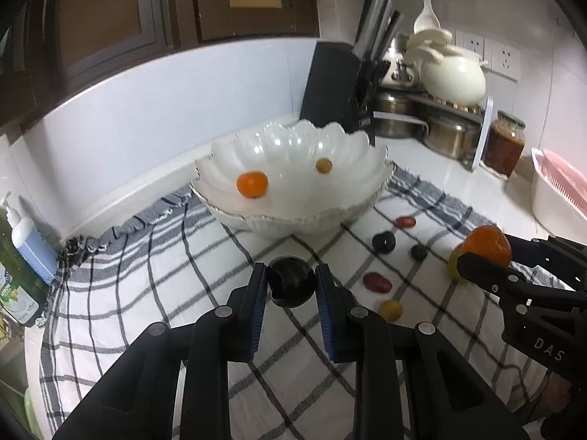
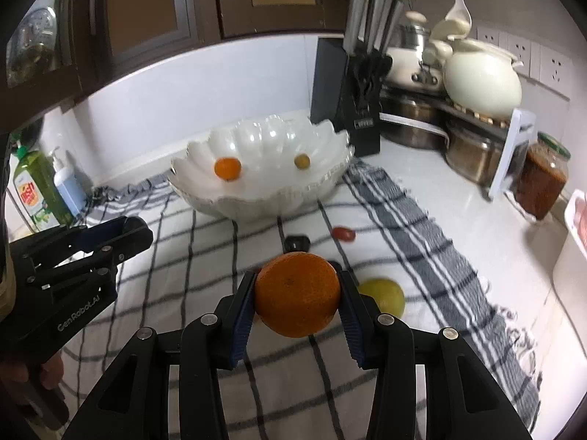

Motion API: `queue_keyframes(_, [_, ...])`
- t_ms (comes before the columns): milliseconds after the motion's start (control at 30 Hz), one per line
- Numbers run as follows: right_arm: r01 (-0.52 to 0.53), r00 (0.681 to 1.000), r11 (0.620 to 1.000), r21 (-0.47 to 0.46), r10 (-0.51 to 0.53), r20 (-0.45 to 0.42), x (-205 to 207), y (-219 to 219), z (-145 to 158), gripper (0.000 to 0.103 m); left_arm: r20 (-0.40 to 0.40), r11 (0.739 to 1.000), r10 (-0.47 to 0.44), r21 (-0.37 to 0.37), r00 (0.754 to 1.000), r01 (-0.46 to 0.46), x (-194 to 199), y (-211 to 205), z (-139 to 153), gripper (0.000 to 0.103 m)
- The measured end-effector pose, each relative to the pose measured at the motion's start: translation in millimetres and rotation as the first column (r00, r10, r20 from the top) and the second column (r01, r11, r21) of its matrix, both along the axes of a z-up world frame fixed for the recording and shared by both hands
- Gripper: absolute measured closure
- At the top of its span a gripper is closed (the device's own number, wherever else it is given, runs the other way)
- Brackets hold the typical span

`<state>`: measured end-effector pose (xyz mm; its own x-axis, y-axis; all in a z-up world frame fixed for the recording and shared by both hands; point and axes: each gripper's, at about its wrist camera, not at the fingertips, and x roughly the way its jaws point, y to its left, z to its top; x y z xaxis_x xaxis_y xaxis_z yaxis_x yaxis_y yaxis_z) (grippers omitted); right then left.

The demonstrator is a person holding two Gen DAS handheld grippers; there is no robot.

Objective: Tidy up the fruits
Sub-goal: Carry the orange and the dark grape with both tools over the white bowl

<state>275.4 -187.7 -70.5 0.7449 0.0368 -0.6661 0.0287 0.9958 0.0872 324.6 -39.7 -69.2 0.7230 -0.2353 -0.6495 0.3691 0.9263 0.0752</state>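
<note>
A white scalloped bowl (image 1: pixel 220 168) stands on a checked cloth (image 1: pixel 146 256) and holds a small orange (image 1: pixel 252 184) and a small yellow-green fruit (image 1: pixel 324 165). My left gripper (image 1: pixel 291 286) is shut on a dark plum (image 1: pixel 291 281), in front of the bowl. My right gripper (image 2: pixel 297 295) is shut on a large orange (image 2: pixel 297 293), held above the cloth; it also shows in the left wrist view (image 1: pixel 486 244). On the cloth lie two red fruits (image 1: pixel 376 282), dark fruits (image 1: pixel 383 242), a small yellow fruit (image 1: pixel 390 310) and a green-yellow fruit (image 2: pixel 385 295).
A black knife block (image 1: pixel 337 88) stands behind the bowl. Pots, a white pot (image 1: pixel 453 77) and a sauce jar (image 1: pixel 504 148) are at the back right. A pink-and-white rack (image 1: pixel 557 190) is at the right. Soap bottles (image 2: pixel 40 187) stand at the left.
</note>
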Motion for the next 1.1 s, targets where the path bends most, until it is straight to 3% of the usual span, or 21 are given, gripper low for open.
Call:
queue_keyframes(400, [-0.064,0.990,0.998,-0.005,0.065,0.123,17,4,37,0.059,0.094,0.999,0.035,-0.043,0.995,-0.032,1,7,32,0.076])
queue_keyframes(800, [-0.098,0.976,0.994,-0.051,0.106,0.191,47,5,62,0.059,0.180,0.998,0.047,-0.054,0.982,-0.038,19,1,57,0.076])
queue_keyframes(1100, [-0.115,0.971,0.992,-0.054,0.124,0.203,78,-1,75,0.059,0.179,0.996,0.050,-0.086,0.983,-0.035,43,-6,67,0.076])
